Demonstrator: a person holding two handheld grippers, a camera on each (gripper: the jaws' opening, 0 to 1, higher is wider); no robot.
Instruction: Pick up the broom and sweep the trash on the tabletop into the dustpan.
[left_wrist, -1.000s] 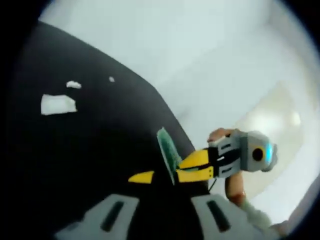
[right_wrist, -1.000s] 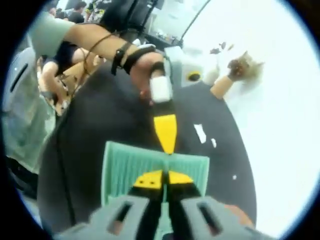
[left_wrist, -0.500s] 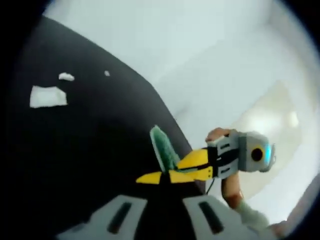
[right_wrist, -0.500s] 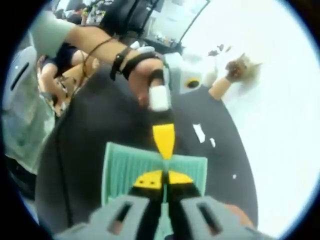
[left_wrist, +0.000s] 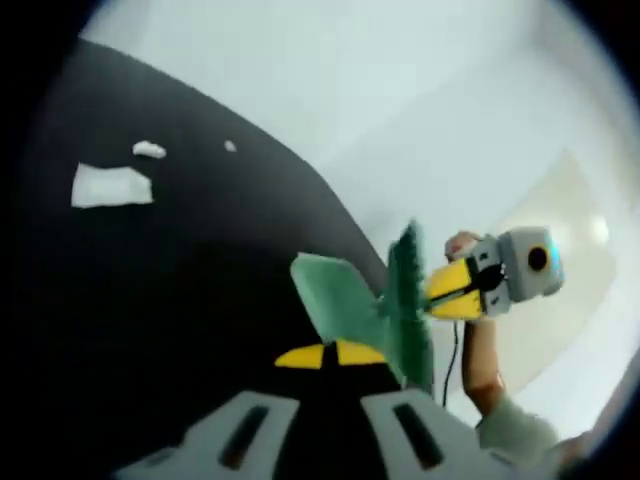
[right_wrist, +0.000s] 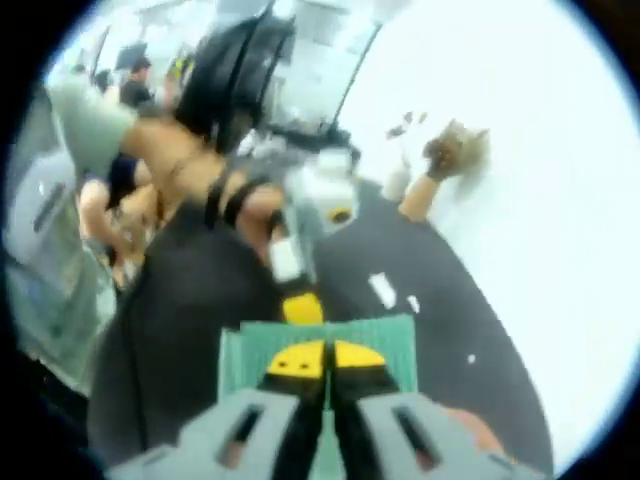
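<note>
Yellow-tipped, the right tongs (right_wrist: 328, 362) are closed on the near edge of the green dustpan (right_wrist: 318, 335), their tips meeting at its ribbed plastic; in the left gripper view the same tongs (left_wrist: 452, 290) come in from the right and carry the dustpan (left_wrist: 345, 300) tilted up on edge. The left tongs (left_wrist: 330, 355) show their tips drawn together just beside the dustpan's lower edge, but whether they grip it or merely touch it cannot be told. No broom can be made out. The dustpan serves as the landmark: it hangs just above the black worktop (left_wrist: 150, 300), at the rim nearest the pale floor. Trash lies well apart from the dustpan, farther in on the worktop: one large white paper scrap (left_wrist: 111, 186), one smaller crumpled piece (left_wrist: 149, 150) just beyond it, and one tiny fleck (left_wrist: 230, 147) nearest the rim, three items counted; the right gripper view confirms the large scrap (right_wrist: 381, 290) beyond the dustpan and adds a lone speck toward the rim. Count otherwise: one dustpan, two tongs. Judged risks: the pan is pinched by a thin edge and tilted, so it may pivot or slip if swung; set down this close to the rim, it could overhang and tip; light scraps may scatter off the worktop under a fast sweep.
</note>
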